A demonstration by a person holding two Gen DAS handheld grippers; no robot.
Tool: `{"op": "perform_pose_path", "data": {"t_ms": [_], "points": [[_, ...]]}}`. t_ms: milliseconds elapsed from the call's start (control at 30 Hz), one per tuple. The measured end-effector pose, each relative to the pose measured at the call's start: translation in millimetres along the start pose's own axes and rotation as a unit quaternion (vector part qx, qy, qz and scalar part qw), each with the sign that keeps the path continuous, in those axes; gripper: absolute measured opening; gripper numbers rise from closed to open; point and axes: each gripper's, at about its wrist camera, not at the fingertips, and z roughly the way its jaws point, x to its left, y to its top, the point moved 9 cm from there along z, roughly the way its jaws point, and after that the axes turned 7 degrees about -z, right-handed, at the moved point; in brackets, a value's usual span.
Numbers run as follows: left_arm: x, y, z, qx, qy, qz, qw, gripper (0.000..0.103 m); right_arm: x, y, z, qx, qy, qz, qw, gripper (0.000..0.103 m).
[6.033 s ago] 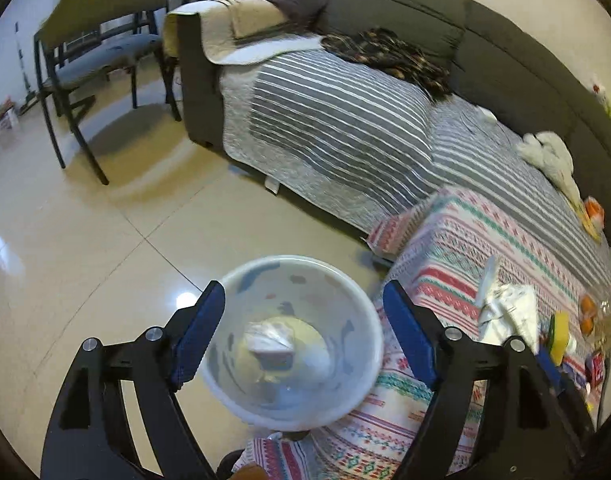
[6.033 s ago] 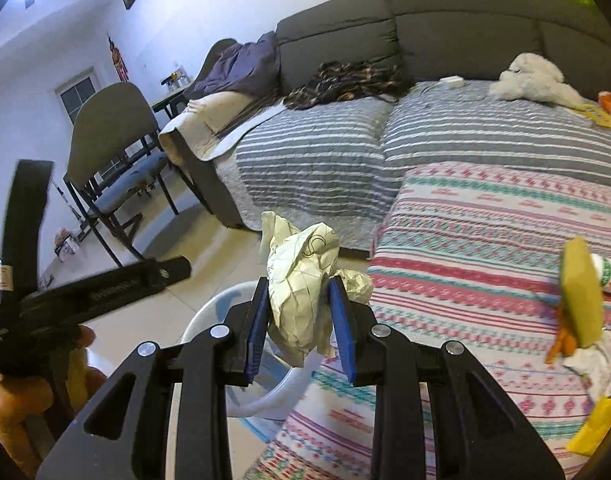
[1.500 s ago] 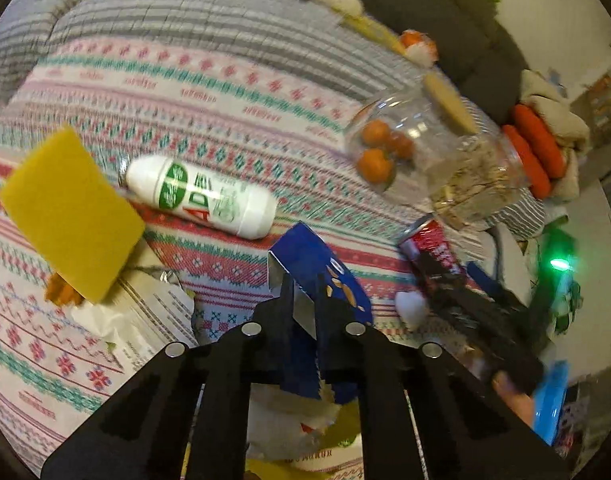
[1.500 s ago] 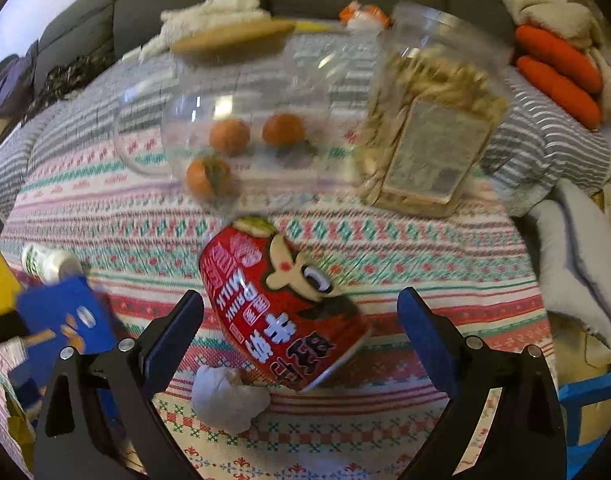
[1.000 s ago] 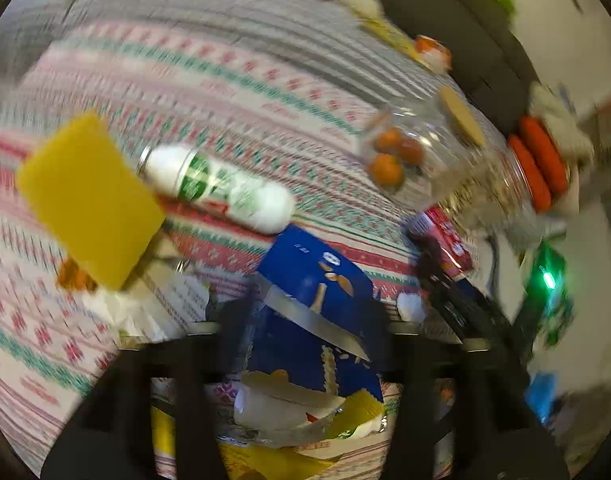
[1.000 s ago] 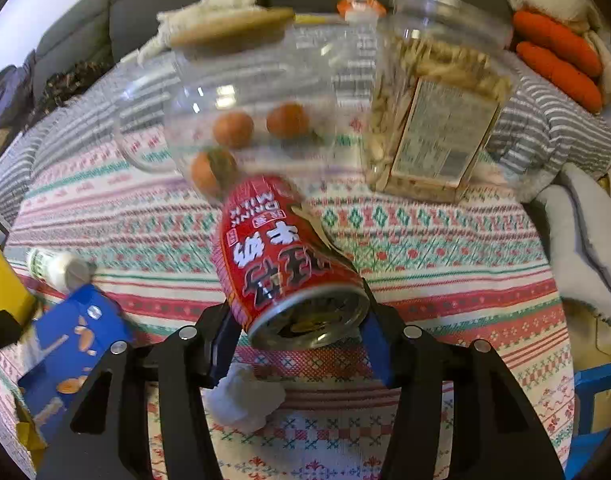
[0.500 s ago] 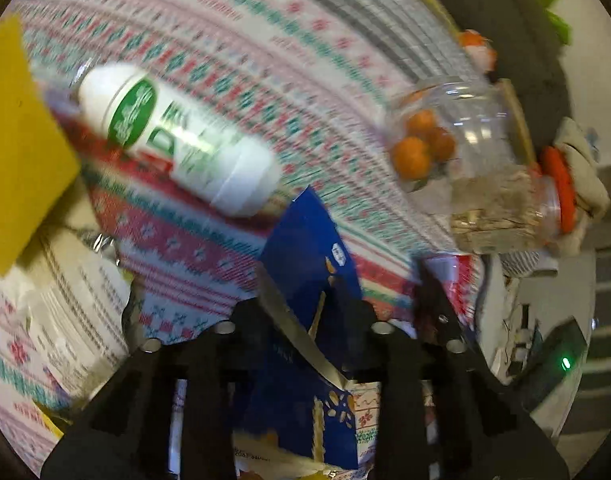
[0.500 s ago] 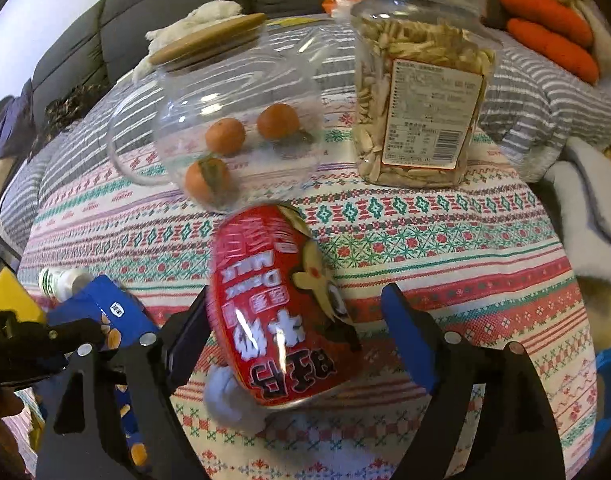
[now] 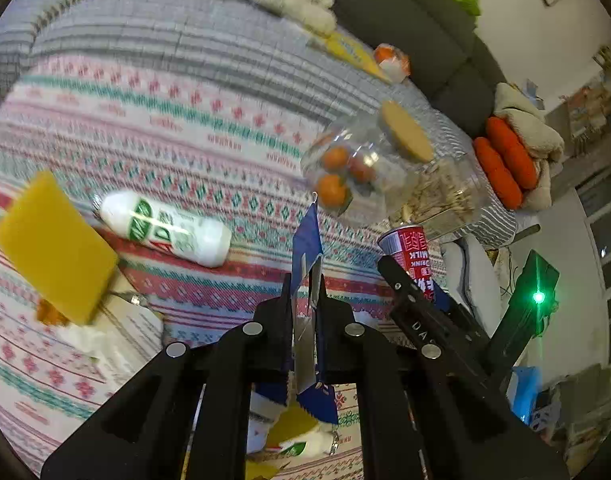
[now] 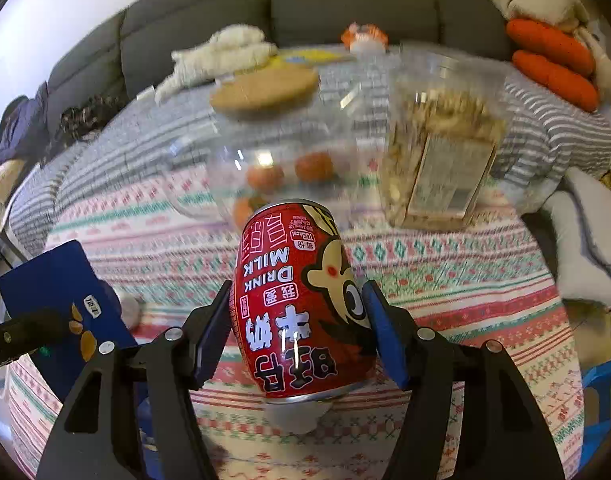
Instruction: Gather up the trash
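Observation:
My left gripper point(image 9: 304, 284) is shut on a flat blue snack packet point(image 9: 307, 240), which stands on edge above the patterned tablecloth point(image 9: 177, 128). The right wrist view shows the same packet point(image 10: 61, 292) at the left. My right gripper point(image 10: 297, 286) has a red milk-drink can point(image 10: 301, 312) between its blue pads point(image 10: 213, 332). Its jaws are closing and the pads touch both sides of the can. The can is tilted, base toward the camera, and lifted off the cloth. In the left wrist view the can point(image 9: 405, 240) shows to the right.
On the cloth lie a white bottle with green print point(image 9: 165, 228), a yellow sponge point(image 9: 53, 244), a clear jar of oranges point(image 9: 345, 176), a jar of snacks point(image 10: 441, 160), a crumpled tissue point(image 10: 293, 412) and loose wrappers point(image 9: 289, 432). A grey sofa point(image 10: 345, 4) stands behind.
The left jaws closed on the blue packet and lifted it upright. The right jaws narrowed onto the can, which now hangs tilted off the cloth.

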Motion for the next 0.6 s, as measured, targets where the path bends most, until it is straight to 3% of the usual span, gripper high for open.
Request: {"op": "perform_pose_path", "data": {"t_ms": [200, 400, 600], "points": [[2.9, 6.5, -39.4, -0.050, 0.016, 0.040, 0.9978, 0.008, 17.0, 15.0, -34.6, -0.043, -0.010, 0.009, 0.999, 0.063], [19.9, 6.9, -70.7, -0.137, 0.056, 0.098, 0.9841, 0.008, 53.0, 18.9, -63.8, -0.072, -0.015, -0.010, 0.997, 0.063], [44.1, 19.7, -96.6, -0.183, 0.078, 0.094, 0.9755, 0.008, 90.9, 19.1, -87.8, -0.097, -0.007, -0.022, 0.995, 0.063]]}}
